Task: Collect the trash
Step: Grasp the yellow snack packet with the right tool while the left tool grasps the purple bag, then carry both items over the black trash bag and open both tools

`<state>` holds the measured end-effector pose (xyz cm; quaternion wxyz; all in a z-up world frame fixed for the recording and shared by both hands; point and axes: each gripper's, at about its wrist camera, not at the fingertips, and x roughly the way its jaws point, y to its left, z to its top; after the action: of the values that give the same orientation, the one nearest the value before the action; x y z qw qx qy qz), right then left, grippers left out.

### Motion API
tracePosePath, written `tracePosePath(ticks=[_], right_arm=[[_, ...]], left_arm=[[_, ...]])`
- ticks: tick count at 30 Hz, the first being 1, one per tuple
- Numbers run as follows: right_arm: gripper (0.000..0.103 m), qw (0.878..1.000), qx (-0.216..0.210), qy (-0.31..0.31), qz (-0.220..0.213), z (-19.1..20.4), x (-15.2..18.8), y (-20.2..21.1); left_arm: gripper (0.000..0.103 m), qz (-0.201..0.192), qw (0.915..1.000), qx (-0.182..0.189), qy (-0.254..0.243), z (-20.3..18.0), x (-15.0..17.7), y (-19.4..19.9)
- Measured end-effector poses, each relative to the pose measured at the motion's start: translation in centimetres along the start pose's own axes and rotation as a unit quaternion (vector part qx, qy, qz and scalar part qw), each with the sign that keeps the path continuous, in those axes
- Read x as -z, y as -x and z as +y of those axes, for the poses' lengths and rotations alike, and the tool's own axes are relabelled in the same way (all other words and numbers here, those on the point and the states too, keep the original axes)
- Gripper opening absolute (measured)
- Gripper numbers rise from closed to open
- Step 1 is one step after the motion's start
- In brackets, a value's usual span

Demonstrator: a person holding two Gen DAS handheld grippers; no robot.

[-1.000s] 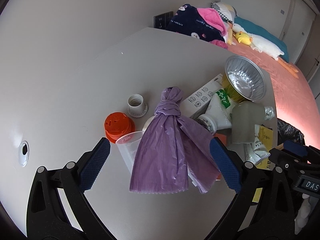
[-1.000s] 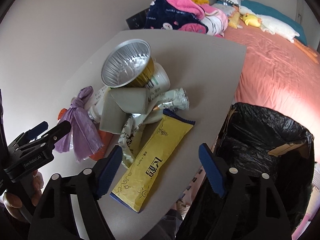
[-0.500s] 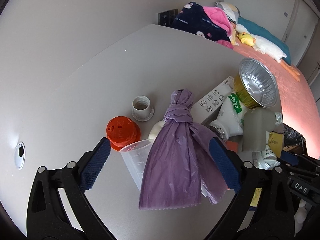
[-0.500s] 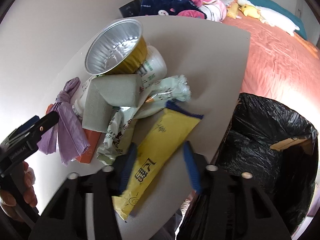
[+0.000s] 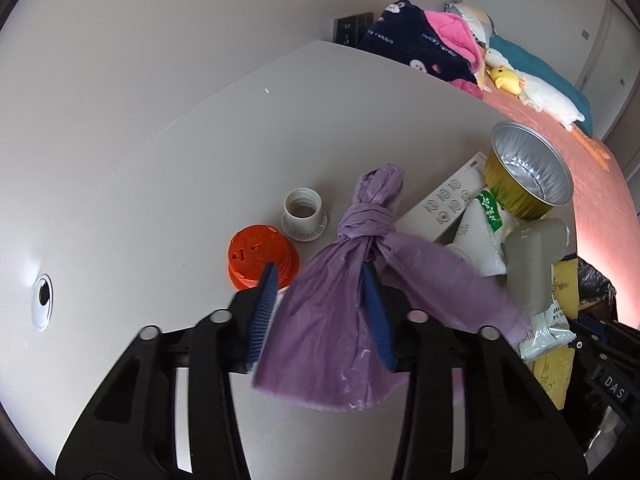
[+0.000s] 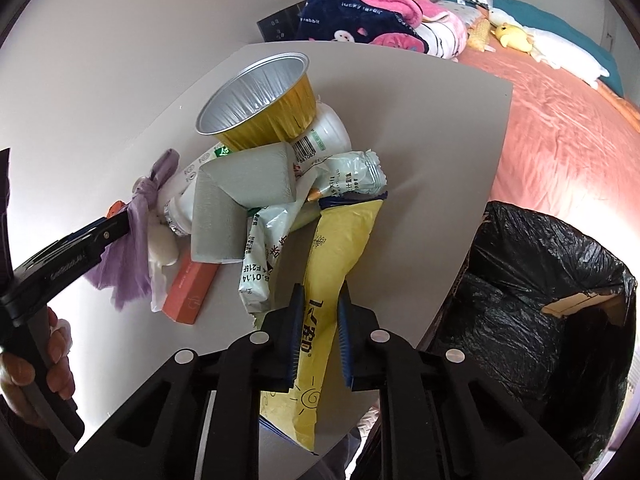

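A knotted purple plastic bag (image 5: 340,304) lies on the grey table (image 5: 200,152). My left gripper (image 5: 320,308) is shut on it just below the knot; it also shows in the right wrist view (image 6: 132,224). My right gripper (image 6: 318,328) is shut on a yellow snack packet (image 6: 332,264) at the table's near edge. A trash pile sits behind: a foil bowl (image 6: 260,104), a grey foam piece (image 6: 236,204), a pale green wrapper (image 6: 280,232), a white bottle (image 6: 324,128) and an orange box (image 6: 192,288).
An orange cap (image 5: 256,256) and a white cap (image 5: 304,216) stand left of the purple bag. A bin lined with a black bag (image 6: 532,308) stands at the table's right edge. A bed (image 6: 560,120) with blankets and toys lies beyond.
Both grippers went from open to shut. The left closed on the purple bag below its knot. The right moved forward and closed on the yellow packet.
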<state>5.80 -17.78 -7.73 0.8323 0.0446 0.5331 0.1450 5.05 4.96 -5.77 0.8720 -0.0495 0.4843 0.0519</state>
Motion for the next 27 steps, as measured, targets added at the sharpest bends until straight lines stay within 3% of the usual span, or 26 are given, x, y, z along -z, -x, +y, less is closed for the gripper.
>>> tracePosePath(ticks=[2, 5, 8, 17, 27], right_arm=[[0.015, 1.000, 0.000, -0.001, -0.002, 0.0, 0.1, 0.2], [0.015, 1.000, 0.001, 0.000, -0.006, 0.1, 0.2, 0.6], [0.015, 1.000, 0.001, 0.001, -0.012, 0.2, 0.4, 1.1], [0.013, 0.999, -0.012, 0.002, -0.040, 0.0, 0.9, 3.5], [0.012, 0.995, -0.010, -0.004, -0.101, -1.7, 1.1, 8.5]], left_arm=[[0.031, -0.005, 0.9999, 0.011, 0.011, 0.4, 0.0, 0.3], [0.013, -0.026, 0.9992, 0.020, 0.024, 0.9, 0.0, 1.3], [0.007, -0.035, 0.9982, 0.036, 0.032, 1.2, 0.0, 2.3], [0.005, -0.065, 0.9955, 0.061, 0.030, 0.7, 0.2, 5.7], [0.005, -0.100, 0.9891, 0.107, 0.011, -3.1, -0.9, 9.8]])
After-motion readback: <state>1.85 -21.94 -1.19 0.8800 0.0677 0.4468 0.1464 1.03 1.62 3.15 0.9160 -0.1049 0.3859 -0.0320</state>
